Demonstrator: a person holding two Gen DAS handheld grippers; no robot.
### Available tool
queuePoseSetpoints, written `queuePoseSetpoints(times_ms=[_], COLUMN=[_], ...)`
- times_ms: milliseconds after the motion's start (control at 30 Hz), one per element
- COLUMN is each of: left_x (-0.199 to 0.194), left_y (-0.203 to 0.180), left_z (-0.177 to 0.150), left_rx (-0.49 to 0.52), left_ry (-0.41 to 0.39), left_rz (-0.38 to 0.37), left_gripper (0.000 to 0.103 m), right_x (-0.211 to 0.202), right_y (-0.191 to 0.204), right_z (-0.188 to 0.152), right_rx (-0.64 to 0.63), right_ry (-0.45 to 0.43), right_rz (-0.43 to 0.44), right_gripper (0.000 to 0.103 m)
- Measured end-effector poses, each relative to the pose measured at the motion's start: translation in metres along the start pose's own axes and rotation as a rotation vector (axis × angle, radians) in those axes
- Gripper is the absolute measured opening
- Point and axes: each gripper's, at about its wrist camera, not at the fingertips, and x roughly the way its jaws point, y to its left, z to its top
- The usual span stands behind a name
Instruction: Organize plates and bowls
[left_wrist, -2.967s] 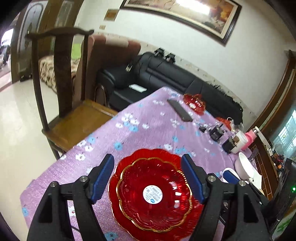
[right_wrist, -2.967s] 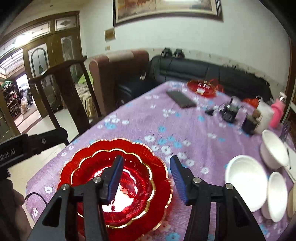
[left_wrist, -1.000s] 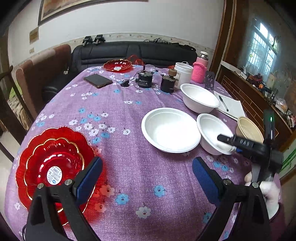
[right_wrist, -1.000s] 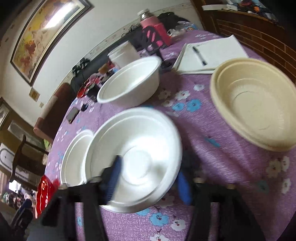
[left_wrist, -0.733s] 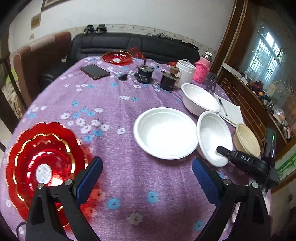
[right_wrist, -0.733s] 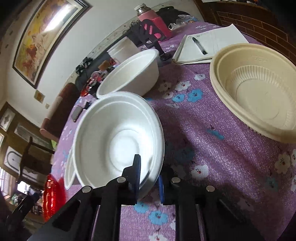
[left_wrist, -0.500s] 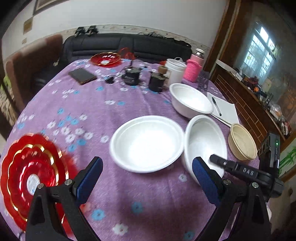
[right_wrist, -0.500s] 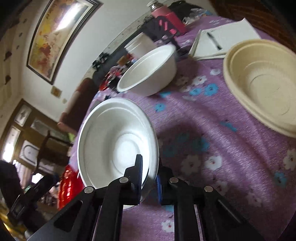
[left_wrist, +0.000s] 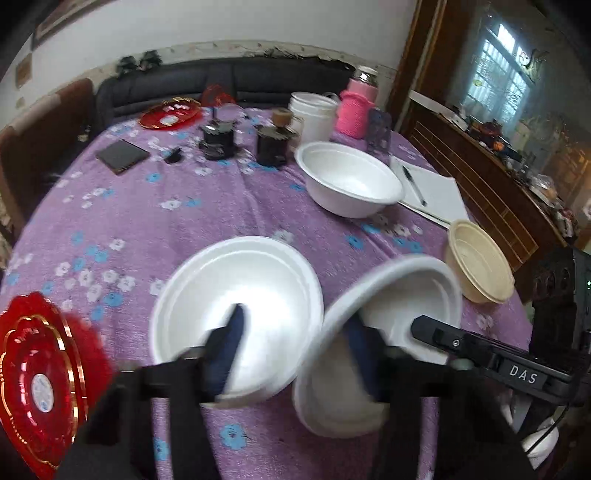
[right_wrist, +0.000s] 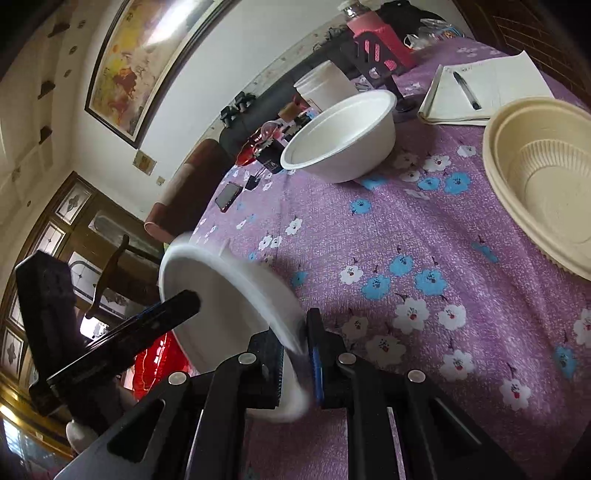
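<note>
My right gripper (right_wrist: 298, 363) is shut on the rim of a small white foam bowl (right_wrist: 229, 295) and holds it tilted above the purple flowered tablecloth; the bowl also shows in the left wrist view (left_wrist: 384, 347). My left gripper (left_wrist: 291, 354) is open, blurred, over a wide white bowl (left_wrist: 240, 302) and just left of the held bowl. A deep white bowl (left_wrist: 347, 184) stands further back, and a beige bowl (left_wrist: 480, 269) at the right. Stacked red plates (left_wrist: 40, 376) lie at the left edge.
A notebook with a pen (left_wrist: 424, 192), a white tub (left_wrist: 314, 110), a pink bottle (left_wrist: 358, 107), dark jars (left_wrist: 273, 147), a phone (left_wrist: 122, 155) and another red plate (left_wrist: 170, 114) crowd the far side. A black sofa stands behind the table.
My right gripper closed on the small white bowl and lifted it, tilting it toward the wide bowl. My left gripper swung from the red plates toward the white bowls and its fingers narrowed.
</note>
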Motion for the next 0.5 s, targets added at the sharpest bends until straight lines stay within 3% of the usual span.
queuePoseSetpoints(times_ms=[33, 100, 200, 500], left_x=[0.002, 0.006, 0.004, -0.043], left_y=[-0.002, -0.007, -0.016, -0.015], left_z=[-0.001, -0.003, -0.010, -0.017], left_rx=[0.003, 0.016, 0.036, 0.019], left_ry=[0.012, 0.028, 0.033, -0.049], left_rz=[-0.012, -0.028, -0.042, -0.126], left_gripper=[0.025, 0.018, 0.018, 0.018], right_x=[0.000, 0.002, -0.005, -0.048], right_y=[0.000, 0.000, 0.002, 0.042], right_z=[-0.002, -0.006, -0.012, -0.018], right_rx=[0.000, 0.000, 0.004, -0.032], right_ry=[0.005, 0.014, -0.003, -0.081], right_rz=[0.001, -0.020, -0.076, -0.074], right_gripper=[0.013, 0.013, 0.013, 0.013])
